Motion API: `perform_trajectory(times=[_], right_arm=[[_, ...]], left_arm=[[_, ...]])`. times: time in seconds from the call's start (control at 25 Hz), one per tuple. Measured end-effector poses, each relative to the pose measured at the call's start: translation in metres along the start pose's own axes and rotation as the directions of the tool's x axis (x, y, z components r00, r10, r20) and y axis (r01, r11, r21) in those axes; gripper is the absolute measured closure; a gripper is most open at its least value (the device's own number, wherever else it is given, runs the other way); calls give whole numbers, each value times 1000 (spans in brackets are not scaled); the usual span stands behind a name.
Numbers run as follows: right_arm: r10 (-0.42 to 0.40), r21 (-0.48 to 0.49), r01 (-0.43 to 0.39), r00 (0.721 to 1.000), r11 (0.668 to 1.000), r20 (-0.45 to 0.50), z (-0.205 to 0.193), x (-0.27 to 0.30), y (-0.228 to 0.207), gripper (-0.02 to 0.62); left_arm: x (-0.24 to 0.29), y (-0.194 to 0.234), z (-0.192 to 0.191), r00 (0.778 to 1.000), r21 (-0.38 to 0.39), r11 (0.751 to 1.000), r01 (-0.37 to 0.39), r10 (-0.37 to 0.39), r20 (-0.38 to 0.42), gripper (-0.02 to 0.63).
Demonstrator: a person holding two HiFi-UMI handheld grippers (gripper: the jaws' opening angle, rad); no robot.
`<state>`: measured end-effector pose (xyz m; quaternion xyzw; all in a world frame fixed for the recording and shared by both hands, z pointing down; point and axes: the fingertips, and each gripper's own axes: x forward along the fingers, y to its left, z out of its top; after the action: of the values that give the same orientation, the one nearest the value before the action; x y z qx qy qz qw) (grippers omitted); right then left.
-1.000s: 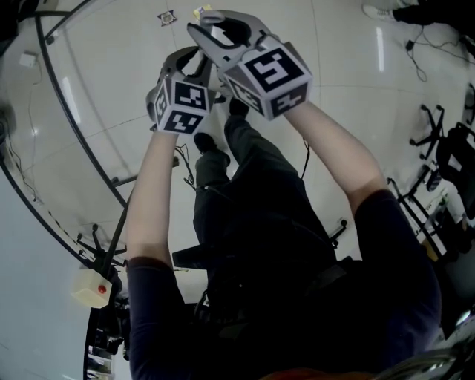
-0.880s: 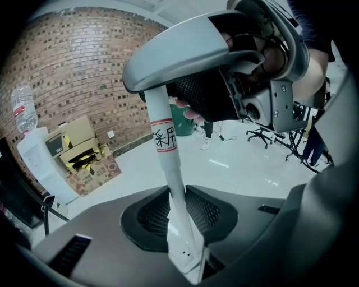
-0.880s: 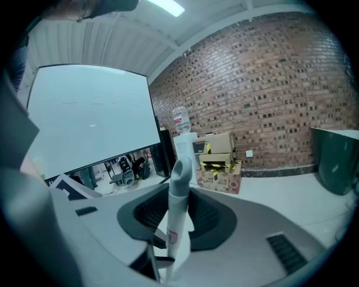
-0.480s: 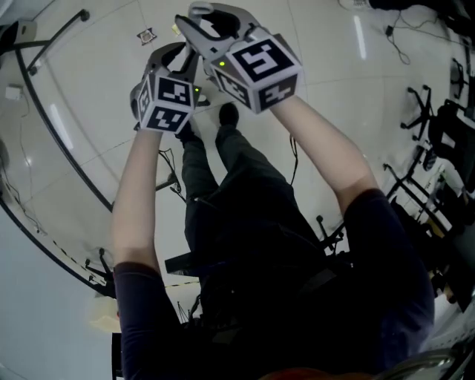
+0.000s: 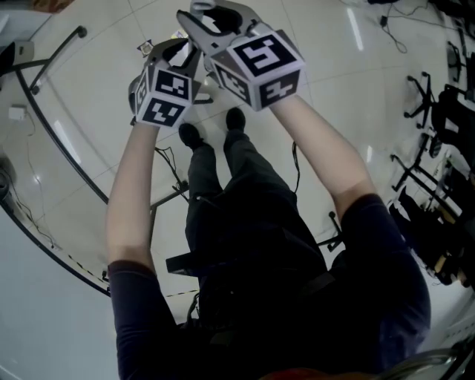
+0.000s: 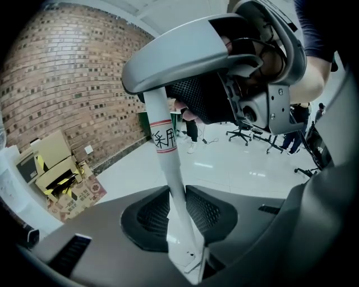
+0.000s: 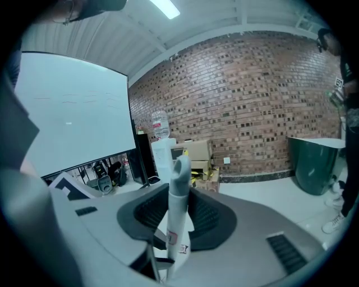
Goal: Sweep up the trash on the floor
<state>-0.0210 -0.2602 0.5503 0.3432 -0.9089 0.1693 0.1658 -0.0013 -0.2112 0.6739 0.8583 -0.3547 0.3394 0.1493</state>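
Both grippers hold one white broom handle (image 6: 168,157) with a red band and printed characters. In the left gripper view it runs from between my left gripper's (image 6: 180,210) jaws up to my right gripper (image 6: 224,67) above. The right gripper view shows the handle's rounded top end (image 7: 179,168) sticking out past my right gripper (image 7: 175,218), which is shut on it. From the head view, the left gripper (image 5: 174,53) and right gripper (image 5: 214,16) are raised close together over the floor. Small bits of trash (image 5: 146,47) lie on the white tiles just beyond them. The broom head is hidden.
Cardboard boxes (image 6: 56,174) sit against a brick wall (image 6: 67,84). Office chairs (image 6: 247,132) and people stand further off. A green bin (image 7: 314,160), a white screen (image 7: 73,112) and a water bottle (image 7: 160,124) are ahead. A black curved rail (image 5: 44,96) crosses the floor at left.
Both hands have shifted together across the floor with the handle still gripped. The trash now sits lower and further left in the head view, and the person's feet have stepped forward.
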Motion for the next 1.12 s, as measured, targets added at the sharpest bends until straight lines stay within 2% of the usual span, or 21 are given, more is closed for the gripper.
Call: perform_trajectory(times=[0.16, 0.4, 0.64, 1.12], right_arm=[[-2, -3, 2, 999, 1000, 36, 13, 3, -4, 471], [22, -8, -22, 998, 1000, 55, 24, 11, -1, 474], [93, -34, -90, 993, 995, 69, 33, 28, 12, 474], [177, -108, -166, 979, 980, 104, 49, 38, 55, 476]], left_arm=[[-1, 10, 11, 1000, 25, 1000, -11, 11, 12, 515], [-4, 26, 15, 999, 24, 998, -52, 51, 18, 515], [-12, 44, 11, 996, 34, 996, -86, 85, 16, 512], [-45, 65, 1, 986, 31, 986, -162, 161, 39, 512]])
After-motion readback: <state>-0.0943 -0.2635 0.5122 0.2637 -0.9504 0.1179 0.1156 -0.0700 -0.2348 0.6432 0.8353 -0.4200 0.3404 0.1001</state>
